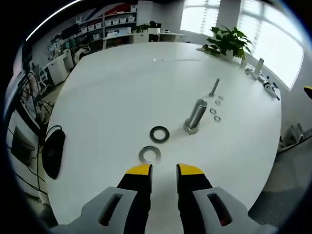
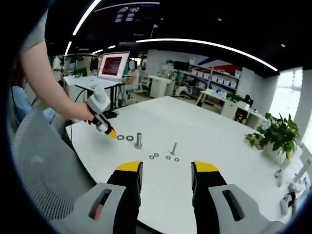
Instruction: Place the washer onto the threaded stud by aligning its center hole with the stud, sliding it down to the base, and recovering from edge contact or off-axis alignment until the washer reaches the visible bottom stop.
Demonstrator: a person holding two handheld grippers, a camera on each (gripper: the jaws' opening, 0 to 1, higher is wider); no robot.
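Left gripper view: washer (image 1: 149,155) just ahead of open fingers (image 1: 139,169).

Left gripper (image 1: 164,169) jaws apart, just short of washer (image 1: 149,154) (2nd washer (image 1: 159,134) beside large stud (image 1: 195,116)).

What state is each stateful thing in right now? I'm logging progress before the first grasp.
Left gripper: open, empty.
Right gripper: open, empty.
Near washer: flat on the table, off the stud.
Far washer: flat on the table, off the stud.
Large stud: upright, bare.
Small stud: upright, bare.
Monitor: on.
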